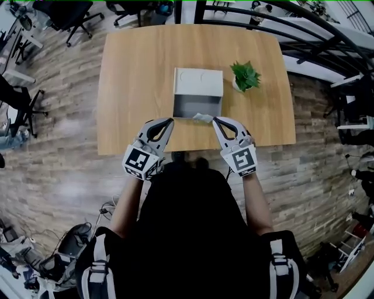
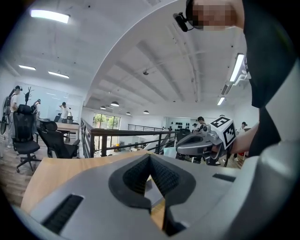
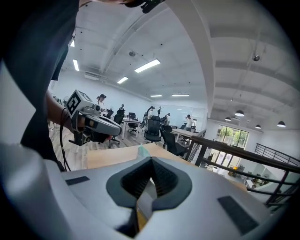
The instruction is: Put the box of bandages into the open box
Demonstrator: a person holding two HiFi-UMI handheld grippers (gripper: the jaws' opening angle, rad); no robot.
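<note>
**Both hand-held grippers pressed together and empty, with the bandages just ahead of them**

Closest to you, your dark-sleeved arms reach forward over the plank floor. Each hand carries a hand-held gripper at the near edge of the worktop.

Your left hand-held gripper has its jaws pressed together at the tips. Its own view shows the ribbed pads meeting in a point with nothing between them. Your right hand-held gripper is the same, with its jaws together and nothing pinched. The two point forward and slightly inward toward each other, with a gap between their tips. Each gripper's view shows the other one out to its side, marker cube facing the camera.

In that gap, just ahead of both tips and a little nearer your right one, lies the box of bandages. It is a small pale pack on the worktop. It sits right at the near wall of the open box, and the head view does not show whether the two touch. Neither hand-held gripper is touching the pack.

The open box is straight ahead of the grippers. Its grey inside is bare, and its white lid is folded back on the far side.

Further ahead and off to the right of your right hand-held gripper stands a small green plant in a pale pot, beside the open box but apart from it.

Beyond the worktop's far edge there are office chairs to the left and a dark railing to the right.
</note>
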